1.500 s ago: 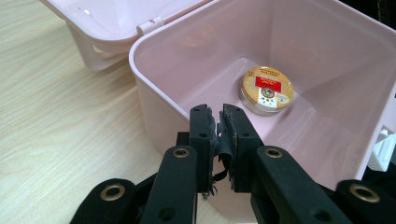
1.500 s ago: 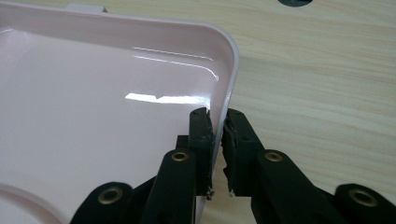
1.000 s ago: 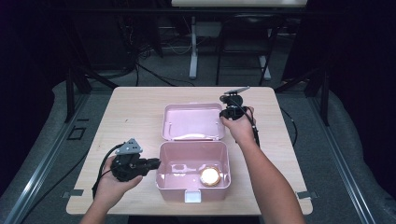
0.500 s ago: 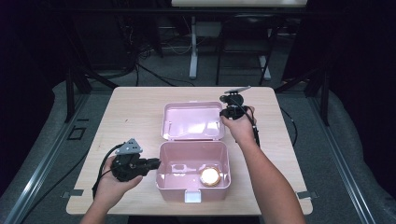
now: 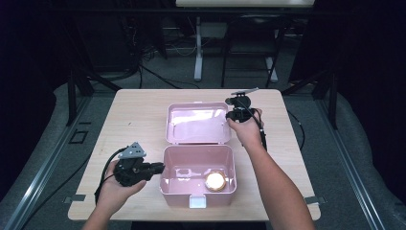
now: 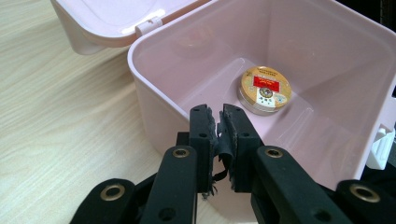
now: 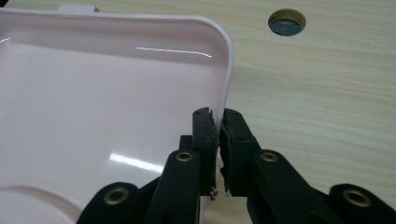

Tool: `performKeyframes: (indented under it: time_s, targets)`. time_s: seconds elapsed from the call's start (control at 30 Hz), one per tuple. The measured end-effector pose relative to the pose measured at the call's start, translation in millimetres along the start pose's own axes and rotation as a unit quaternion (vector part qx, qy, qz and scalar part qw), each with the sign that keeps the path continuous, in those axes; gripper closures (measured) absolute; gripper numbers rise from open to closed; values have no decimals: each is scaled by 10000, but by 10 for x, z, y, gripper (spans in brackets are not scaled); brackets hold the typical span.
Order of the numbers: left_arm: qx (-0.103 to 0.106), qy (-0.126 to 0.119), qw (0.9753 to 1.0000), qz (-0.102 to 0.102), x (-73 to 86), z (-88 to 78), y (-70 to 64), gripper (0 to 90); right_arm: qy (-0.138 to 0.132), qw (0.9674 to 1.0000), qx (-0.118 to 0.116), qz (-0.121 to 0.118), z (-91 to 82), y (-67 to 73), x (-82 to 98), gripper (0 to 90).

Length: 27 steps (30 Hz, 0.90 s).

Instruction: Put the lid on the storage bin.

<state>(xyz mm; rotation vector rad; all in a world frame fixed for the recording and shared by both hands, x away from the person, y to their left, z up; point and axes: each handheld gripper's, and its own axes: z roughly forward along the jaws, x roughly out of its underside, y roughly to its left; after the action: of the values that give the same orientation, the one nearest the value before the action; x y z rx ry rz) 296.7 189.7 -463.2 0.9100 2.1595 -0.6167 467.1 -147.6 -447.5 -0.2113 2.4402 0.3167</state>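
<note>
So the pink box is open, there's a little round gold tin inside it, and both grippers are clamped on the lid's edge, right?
Not quite. Only the right gripper pinches the lid at its edge, as the right gripper view shows. The left gripper grips the wall of the pink box, seen in the left gripper view. The box is open and the round gold tin lies inside.

Left gripper [image 6: 219, 140]: jaws clamped on the near wall of the pink box [image 6: 154, 107].
Box interior: round gold tin [image 6: 265, 89] lying flat on the floor, label up.
Lid [image 6: 112, 18]: open, hinged at the far left.
Surface: pale wooden table [image 6: 56, 116].
</note>
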Motion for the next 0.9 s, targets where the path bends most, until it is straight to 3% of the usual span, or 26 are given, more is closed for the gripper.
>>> performKeyframes:
  time_s: [0.4, 0.9]
  targets:
    - [3, -1, 10000, -6, 0, 0, 1, 827, -90, 10000, -11, 17, -43, 8, 1, 850]
    - [12, -36, 10000, -47, 7, 3, 6, 828, -332, 9994, -22, -103, -233, 50, -8, 859]
